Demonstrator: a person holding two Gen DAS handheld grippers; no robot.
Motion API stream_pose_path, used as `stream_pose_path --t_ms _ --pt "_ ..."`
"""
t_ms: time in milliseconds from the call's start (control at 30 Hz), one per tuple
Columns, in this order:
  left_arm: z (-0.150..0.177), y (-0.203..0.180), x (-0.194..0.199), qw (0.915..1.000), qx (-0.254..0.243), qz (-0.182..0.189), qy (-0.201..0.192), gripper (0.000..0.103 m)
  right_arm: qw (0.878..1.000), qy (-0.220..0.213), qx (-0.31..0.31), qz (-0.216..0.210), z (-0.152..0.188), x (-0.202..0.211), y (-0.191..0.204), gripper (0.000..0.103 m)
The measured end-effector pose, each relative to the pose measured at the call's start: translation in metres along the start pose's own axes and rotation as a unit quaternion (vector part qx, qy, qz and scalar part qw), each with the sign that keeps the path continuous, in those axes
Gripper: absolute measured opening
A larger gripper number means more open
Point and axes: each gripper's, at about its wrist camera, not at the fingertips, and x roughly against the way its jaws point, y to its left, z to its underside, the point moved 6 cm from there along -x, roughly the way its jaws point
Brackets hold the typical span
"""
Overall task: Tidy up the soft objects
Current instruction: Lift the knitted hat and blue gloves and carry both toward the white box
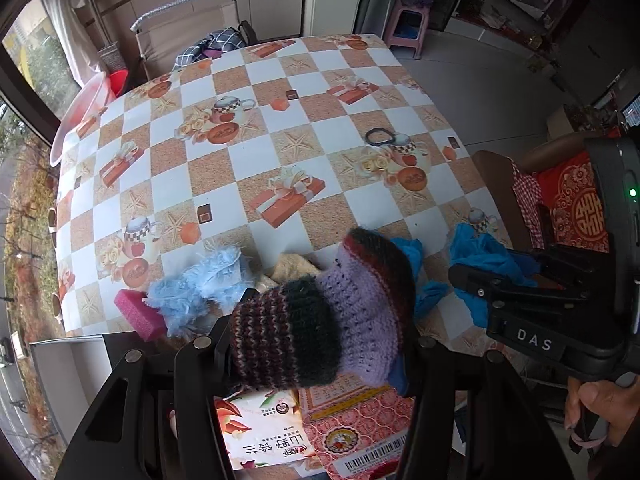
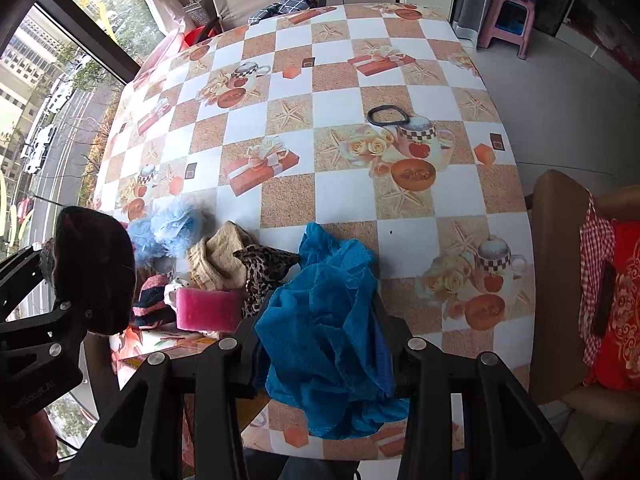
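The left gripper (image 1: 320, 336) is pinching a knitted hat (image 1: 320, 312). The hat is purple, with dark stripes of red, green and black. It sits between the two black fingers, above the near edge of the desk (image 1: 280, 92). In the right wrist view the same hat looks like a dark lump at the far left (image 2: 92, 272), held up by the left gripper.

The right gripper (image 2: 324, 352) is pinching a blue cloth (image 2: 324, 320). The cloth is bunched up between the fingers and hangs over the near part of the desk (image 2: 340, 80). In the left wrist view the blue cloth (image 1: 472, 256) shows on the right, next to the black body of the right gripper. A hand (image 1: 592, 404) holds its handle.

More soft things lie in a heap at the near left part of the desk. There is a fluffy light blue thing (image 2: 172, 228), a tan knitted thing (image 2: 220, 256), a leopard print cloth (image 2: 264, 268), a pink sponge (image 2: 208, 308) and a pink and dark striped knitted thing (image 2: 152, 300). The sponge touches the tan thing and the leopard cloth.

A flat box with pictures and writing (image 1: 264, 436) lies under the left gripper at the near edge.

A dark ring (image 2: 388, 116) lies far out on the desk, well apart from the heap. The desk has a checked cover with cups, gifts and starfish printed on it.
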Motion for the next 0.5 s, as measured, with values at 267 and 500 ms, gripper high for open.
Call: stream_pose_path --t_ms 267,500 --pt "0.029 -0.058 0.025 0.9960 -0.075 0.047 -0.014 0.059 0.999 -0.008 -0.033 0.014 0.044 0.022 -0.015 0.043" --pt "0.059 -0.084 0.040 0.9903 -0.119 0.071 -0.013 0.059 0.999 -0.002 -0.052 0.015 0.080 0.028 -0.017 0.043"
